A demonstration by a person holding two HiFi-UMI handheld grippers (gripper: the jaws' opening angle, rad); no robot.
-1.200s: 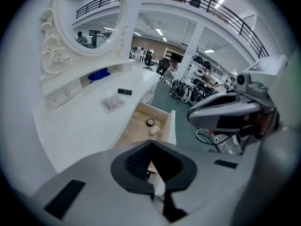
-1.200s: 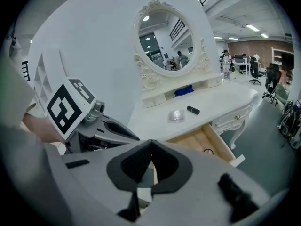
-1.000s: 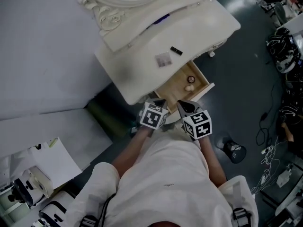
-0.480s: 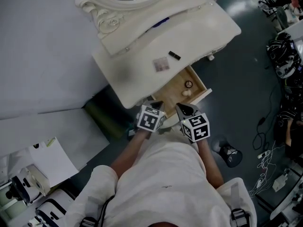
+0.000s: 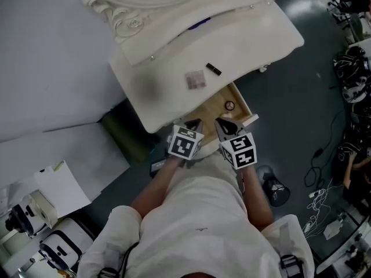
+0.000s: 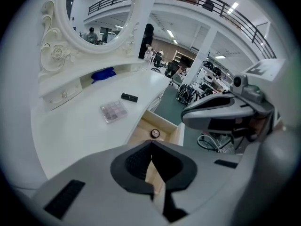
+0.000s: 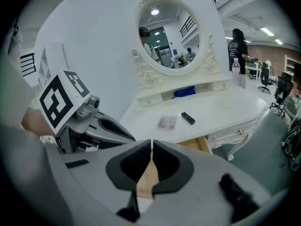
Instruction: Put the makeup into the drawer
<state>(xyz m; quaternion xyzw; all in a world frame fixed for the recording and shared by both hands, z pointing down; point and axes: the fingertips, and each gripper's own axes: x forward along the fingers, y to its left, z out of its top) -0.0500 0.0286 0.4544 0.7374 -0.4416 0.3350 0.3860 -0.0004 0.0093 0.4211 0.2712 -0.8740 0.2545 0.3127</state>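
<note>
I saw the flat square palette [image 5: 196, 80] and the small black tube [image 5: 213, 69] lying apart on the smooth white table [image 5: 249, 36]. A round compact [image 5: 230, 105] lay in the open wooden drawer [image 5: 214, 108]. My left gripper [image 5: 193, 124] and right gripper [image 5: 224, 124] were both clenched and empty.

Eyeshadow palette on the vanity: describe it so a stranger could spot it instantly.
Find the white dressing table under the oval mirror. On its top, just beyond the open drawer, lie two small things. The palette is the flat, clear square with pinkish pans, not the slim black tube beside it.
</note>
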